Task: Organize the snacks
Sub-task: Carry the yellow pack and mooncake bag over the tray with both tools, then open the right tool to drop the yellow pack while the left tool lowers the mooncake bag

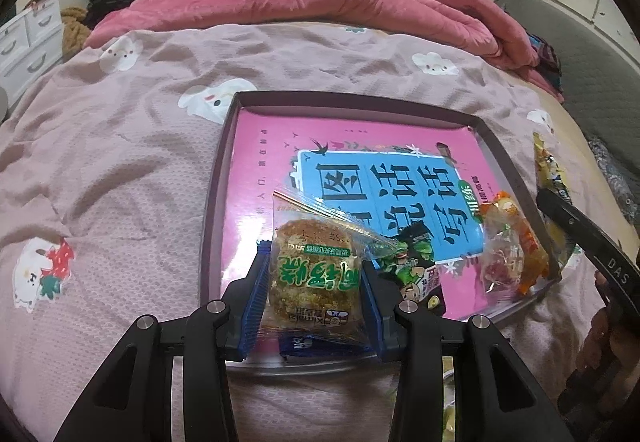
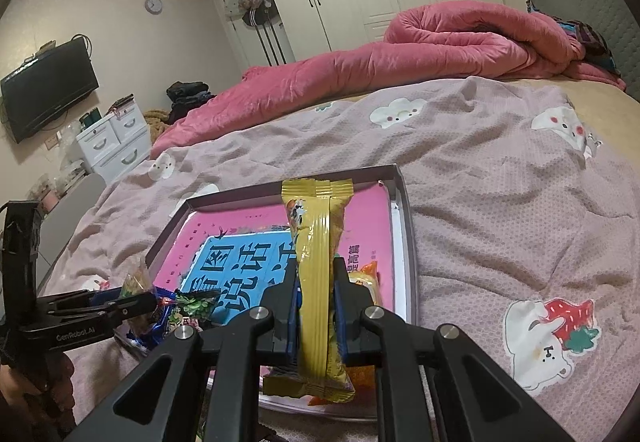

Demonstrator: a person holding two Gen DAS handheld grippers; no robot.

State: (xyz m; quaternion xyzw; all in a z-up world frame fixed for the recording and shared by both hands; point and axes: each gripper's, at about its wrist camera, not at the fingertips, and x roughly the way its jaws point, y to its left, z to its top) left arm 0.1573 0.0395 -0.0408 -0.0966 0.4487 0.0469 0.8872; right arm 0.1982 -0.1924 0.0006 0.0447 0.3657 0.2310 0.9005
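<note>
The left gripper point(image 1: 312, 282) has its jaws clenched on a clear-wrapped round cake point(image 1: 310, 268), held over the near edge of the shallow box point(image 1: 216, 202) at about 6 o'clock of its pink printed floor. A blue packet point(image 1: 296, 346) lies just beneath the cake, partly hidden. To set the cake down well, I would lower it onto bare floor toward 9 o'clock, clear of the blue packet, and release only once the wrapper rests flat, so it does not tip over the rim.

Further right, an orange and clear sweet bag point(image 1: 508, 242) already lies in the box at roughly 4 o'clock, against the right wall.

The right gripper point(image 2: 316, 306) is grasping a yellow snack bar point(image 2: 320, 282) upright, its sealed top pointing to 12 o'clock, the jaws pinching its middle. It hangs above the sweet bag; it should go down beside that bag, not on it, laid flat along the wall.
</note>
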